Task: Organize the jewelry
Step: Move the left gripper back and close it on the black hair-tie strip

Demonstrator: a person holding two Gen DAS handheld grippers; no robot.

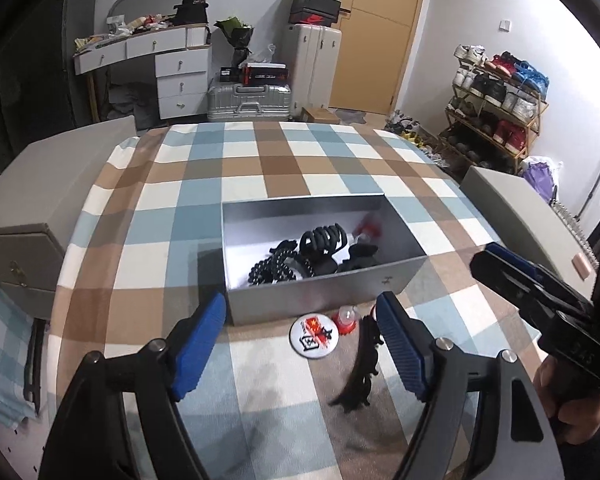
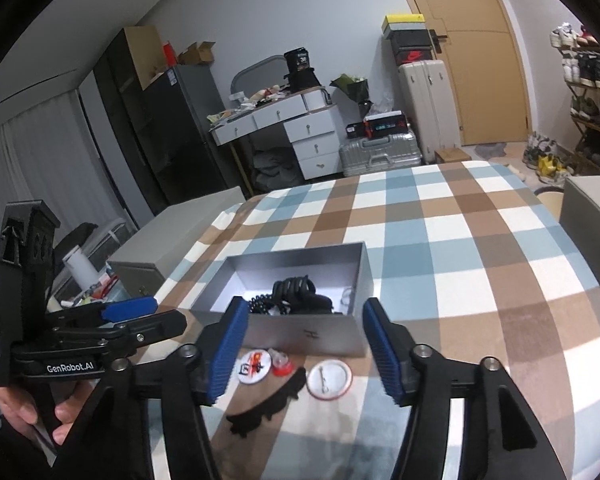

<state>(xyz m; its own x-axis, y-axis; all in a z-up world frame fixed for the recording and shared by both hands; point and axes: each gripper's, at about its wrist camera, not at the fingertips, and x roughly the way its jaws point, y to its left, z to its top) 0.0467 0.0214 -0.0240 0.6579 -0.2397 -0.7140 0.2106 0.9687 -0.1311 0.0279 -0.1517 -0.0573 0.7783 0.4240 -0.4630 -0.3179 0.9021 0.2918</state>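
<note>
An open grey box (image 1: 320, 292) on the checked cloth holds a black claw clip (image 1: 324, 240), black beads (image 1: 276, 268) and a red item (image 1: 370, 226). In front of it lie a printed round badge (image 1: 314, 336), a small red-and-clear piece (image 1: 346, 320) and a black toothed hair comb (image 1: 360, 368). My left gripper (image 1: 302, 302) is open above these, holding nothing. The right wrist view shows the box (image 2: 300, 334), the badge (image 2: 254, 366), the comb (image 2: 268, 404) and a second badge (image 2: 329, 380) lying pin side up. My right gripper (image 2: 305, 306) is open and empty over them.
A grey drawer cabinet (image 1: 32, 216) stands at the table's left edge and another grey case (image 1: 512, 208) at its right. The right gripper (image 1: 520, 276) and the hand (image 1: 560, 392) holding it reach in from the right. The left gripper (image 2: 168, 312) sits left of the box.
</note>
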